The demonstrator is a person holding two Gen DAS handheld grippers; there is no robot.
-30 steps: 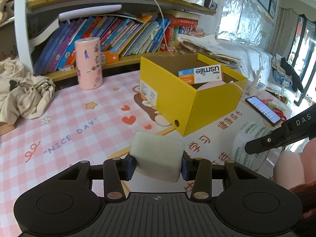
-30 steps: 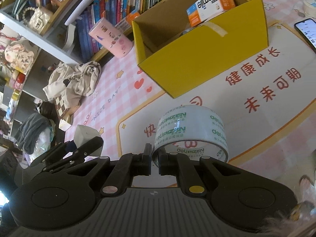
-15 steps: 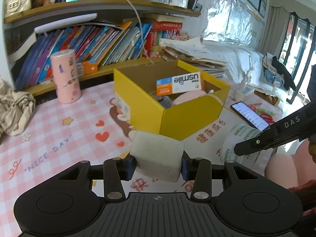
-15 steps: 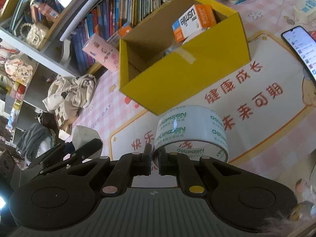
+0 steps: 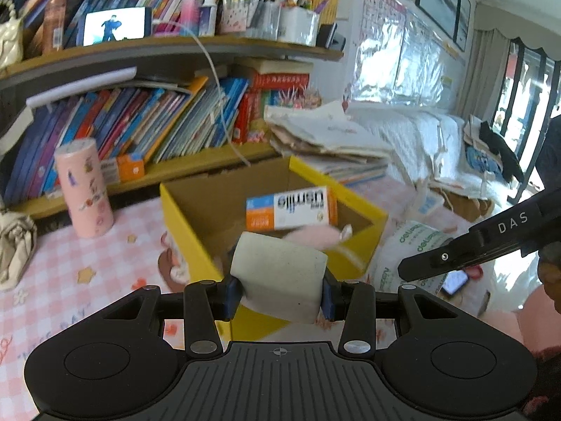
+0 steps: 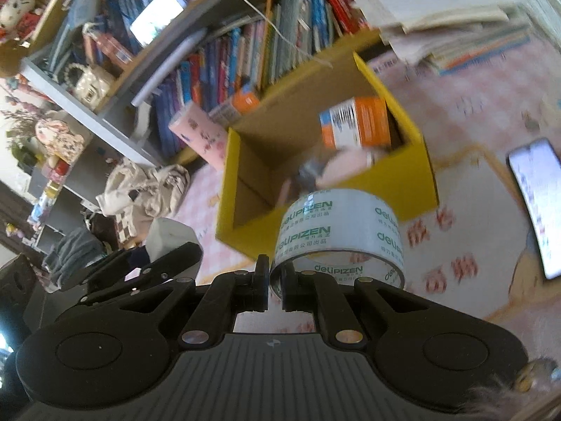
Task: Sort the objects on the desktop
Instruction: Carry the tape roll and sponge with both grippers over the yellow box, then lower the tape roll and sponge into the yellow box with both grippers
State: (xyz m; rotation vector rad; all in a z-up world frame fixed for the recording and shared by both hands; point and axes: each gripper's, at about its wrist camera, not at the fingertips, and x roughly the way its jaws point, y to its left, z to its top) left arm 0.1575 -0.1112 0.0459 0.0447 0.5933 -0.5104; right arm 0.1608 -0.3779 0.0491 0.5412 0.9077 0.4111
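Left tool clamps matte grey block; right tool pinches glossy tape roll above yellow cardboard box.

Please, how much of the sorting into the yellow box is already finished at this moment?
Done: the yellow box already holds an orange and white carton and something pink.
In hand: the left claw grips a pale block above the box's near edge; the right claw pinches the wall of a tape roll near the box.
Left: both must still be dropped in. A phone lies on the mat.
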